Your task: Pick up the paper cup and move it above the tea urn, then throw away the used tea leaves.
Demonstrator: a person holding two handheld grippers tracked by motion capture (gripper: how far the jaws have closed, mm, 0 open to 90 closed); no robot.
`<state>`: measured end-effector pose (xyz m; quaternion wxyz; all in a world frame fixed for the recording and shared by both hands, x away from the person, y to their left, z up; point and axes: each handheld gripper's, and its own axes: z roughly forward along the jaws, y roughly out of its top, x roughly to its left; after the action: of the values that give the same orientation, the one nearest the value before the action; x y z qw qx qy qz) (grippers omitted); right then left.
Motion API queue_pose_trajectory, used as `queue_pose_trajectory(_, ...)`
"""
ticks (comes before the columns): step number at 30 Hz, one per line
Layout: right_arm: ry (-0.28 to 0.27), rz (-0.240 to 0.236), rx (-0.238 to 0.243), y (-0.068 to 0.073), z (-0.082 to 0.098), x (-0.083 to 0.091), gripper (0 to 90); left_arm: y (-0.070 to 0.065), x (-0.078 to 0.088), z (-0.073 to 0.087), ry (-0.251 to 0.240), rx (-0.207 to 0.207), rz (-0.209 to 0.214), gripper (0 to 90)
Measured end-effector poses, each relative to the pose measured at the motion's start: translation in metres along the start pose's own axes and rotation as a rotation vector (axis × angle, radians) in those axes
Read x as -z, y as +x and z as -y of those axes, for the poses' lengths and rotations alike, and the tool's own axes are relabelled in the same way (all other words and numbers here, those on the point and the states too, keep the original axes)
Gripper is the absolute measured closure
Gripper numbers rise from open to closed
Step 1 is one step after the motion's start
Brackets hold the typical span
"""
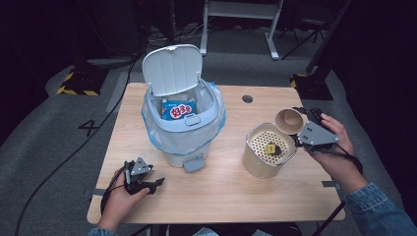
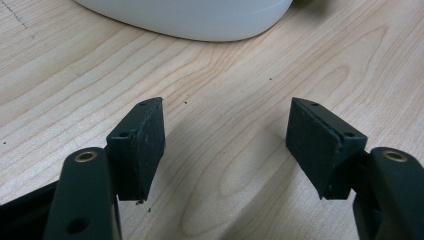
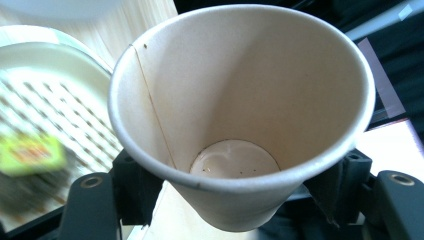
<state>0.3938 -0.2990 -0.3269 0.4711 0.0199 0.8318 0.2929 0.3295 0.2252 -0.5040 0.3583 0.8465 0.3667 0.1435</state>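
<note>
Holding a paper cup (image 3: 240,115) tipped on its side, the right claw (image 1: 301,129) is clenched on its walls just above the rim of a cream perforated strainer pot (image 1: 268,152); a small yellow-green packet (image 1: 270,148) lies inside the pot. Left claw (image 1: 158,183) rests released on the desk (image 1: 231,196), jaws apart, near a white pedal bin (image 1: 183,118), lid up, blue snack bag (image 1: 178,111) inside.
</note>
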Motion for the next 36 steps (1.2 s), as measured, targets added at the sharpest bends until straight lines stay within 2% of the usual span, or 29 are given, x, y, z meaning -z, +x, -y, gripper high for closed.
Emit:
queue_pose_trajectory(1, -0.015, -0.020, -0.051, -0.001, 0.002, 0.000, 31.7, 0.000, 0.000, 0.000, 0.000, 0.000, 0.000, 32.5)
queue_pose_trajectory(3, -0.045, -0.091, -0.192, -0.005, 0.006, -0.002, 31.6, 0.000, 0.000, 0.000, 0.000, 0.000, 0.000, 32.5)
queue_pose_trajectory(4, -0.049, -0.175, -0.372, -0.009, 0.011, -0.004, 31.4, 0.000, 0.000, 0.000, 0.000, 0.000, 0.000, 32.5)
queue_pose_trajectory(5, -0.061, -0.215, -0.432, -0.011, 0.014, -0.005, 31.3, 0.000, 0.000, 0.000, 0.000, 0.000, 0.000, 32.5)
queue_pose_trajectory(6, -0.061, -0.215, -0.432, -0.011, 0.014, -0.005, 31.3, 0.000, 0.000, 0.000, 0.000, 0.001, 0.001, 32.5)
queue_pose_trajectory(8, -0.087, -0.290, -0.545, -0.013, 0.020, -0.007, 31.2, 0.000, 0.000, 0.000, 0.000, 0.001, 0.001, 32.5)
queue_pose_trajectory(10, -0.090, -0.336, -0.621, -0.014, 0.024, -0.008, 31.2, 0.000, 0.000, 0.000, 0.000, 0.001, 0.001, 32.5)
queue_pose_trajectory(11, -0.093, -0.403, -0.703, -0.016, 0.028, -0.010, 31.2, 0.000, 0.000, 0.000, 0.000, 0.001, 0.001, 32.5)
queue_pose_trajectory(12, -0.093, -0.403, -0.703, -0.016, 0.028, -0.010, 31.2, 0.000, 0.000, 0.000, 0.000, 0.000, 0.001, 32.5)
queue_pose_trajectory(14, -0.095, -0.482, -0.809, -0.016, 0.034, -0.011, 31.2, 0.000, 0.000, 0.000, 0.000, 0.000, 0.001, 32.5)
queue_pose_trajectory(17, -0.099, -0.507, -0.837, -0.016, 0.036, -0.012, 31.1, 0.000, 0.000, 0.000, 0.000, 0.001, 0.001, 32.5)
queue_pose_trajectory(21, -0.107, -0.521, -0.843, -0.016, 0.037, -0.012, 30.8, 0.000, 0.000, 0.000, 0.000, 0.000, 0.001, 32.5)
queue_pose_trajectory(36, -0.104, -0.495, -0.799, -0.016, 0.030, -0.013, 30.5, 0.000, 0.000, 0.000, 0.000, 0.001, -0.001, 32.5)
